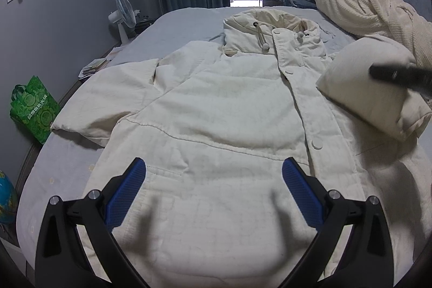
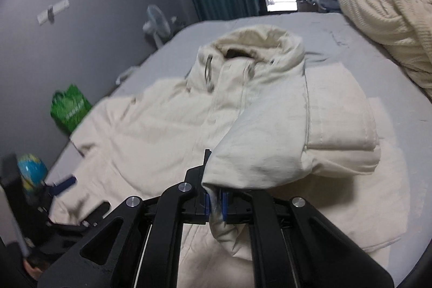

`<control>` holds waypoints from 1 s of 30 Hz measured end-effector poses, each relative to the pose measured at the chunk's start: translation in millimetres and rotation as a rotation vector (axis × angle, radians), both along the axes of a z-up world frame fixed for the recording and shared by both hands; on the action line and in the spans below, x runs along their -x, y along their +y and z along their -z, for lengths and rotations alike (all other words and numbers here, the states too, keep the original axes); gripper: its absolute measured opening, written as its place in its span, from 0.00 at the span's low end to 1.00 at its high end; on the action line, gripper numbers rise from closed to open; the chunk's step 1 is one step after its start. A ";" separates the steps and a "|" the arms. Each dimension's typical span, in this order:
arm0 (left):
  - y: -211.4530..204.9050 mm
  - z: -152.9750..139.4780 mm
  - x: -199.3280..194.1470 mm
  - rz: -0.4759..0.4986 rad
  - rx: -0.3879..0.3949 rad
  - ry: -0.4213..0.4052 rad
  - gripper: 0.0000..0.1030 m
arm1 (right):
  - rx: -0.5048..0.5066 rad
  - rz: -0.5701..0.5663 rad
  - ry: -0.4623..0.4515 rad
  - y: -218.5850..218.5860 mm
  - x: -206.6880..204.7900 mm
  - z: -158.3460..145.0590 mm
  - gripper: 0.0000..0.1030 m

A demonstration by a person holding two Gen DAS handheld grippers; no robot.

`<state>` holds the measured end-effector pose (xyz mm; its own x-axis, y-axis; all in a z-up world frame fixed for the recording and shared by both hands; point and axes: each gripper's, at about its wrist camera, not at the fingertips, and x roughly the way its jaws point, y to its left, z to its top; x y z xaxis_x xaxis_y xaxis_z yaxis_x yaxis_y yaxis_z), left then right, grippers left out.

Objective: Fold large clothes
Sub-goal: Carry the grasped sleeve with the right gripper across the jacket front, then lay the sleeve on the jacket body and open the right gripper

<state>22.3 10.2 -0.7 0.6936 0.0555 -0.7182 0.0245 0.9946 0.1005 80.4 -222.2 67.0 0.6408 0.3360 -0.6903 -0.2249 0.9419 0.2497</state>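
Observation:
A large cream hooded jacket (image 1: 216,109) lies front up on a grey bed, hood (image 1: 272,26) at the far end. Its left sleeve (image 1: 108,99) lies spread out to the left. My left gripper (image 1: 213,185) is open and empty, hovering over the jacket's lower front. My right gripper (image 2: 216,203) is shut on the cuff of the right sleeve (image 2: 270,147), lifted and carried over the jacket's front. In the left wrist view that sleeve (image 1: 372,96) hangs raised at the right with the right gripper (image 1: 399,76) blurred on it.
A cream knitted blanket (image 1: 372,4) is heaped at the bed's far right. A green bag (image 1: 33,109), a globe (image 1: 5,199) and a white fan (image 1: 122,18) stand on the floor to the left. The grey bed sheet (image 1: 183,23) shows beyond the hood.

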 end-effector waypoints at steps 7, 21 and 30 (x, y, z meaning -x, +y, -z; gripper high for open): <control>-0.6 0.4 -1.0 0.002 -0.002 0.003 0.94 | 0.018 -0.064 -0.012 19.3 7.7 2.6 0.53; 0.2 2.1 -1.6 -0.004 0.007 0.007 0.94 | -0.058 0.020 0.021 -8.2 27.3 0.2 0.67; -1.7 2.0 1.5 0.007 0.015 -0.001 0.94 | -0.098 0.134 0.023 -62.2 47.7 -7.3 0.67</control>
<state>20.8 8.5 -2.7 0.6944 0.0396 -0.7185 0.0318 0.9958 0.0856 32.7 -284.5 74.3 0.6688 0.3151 -0.6734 -0.0918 0.9338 0.3458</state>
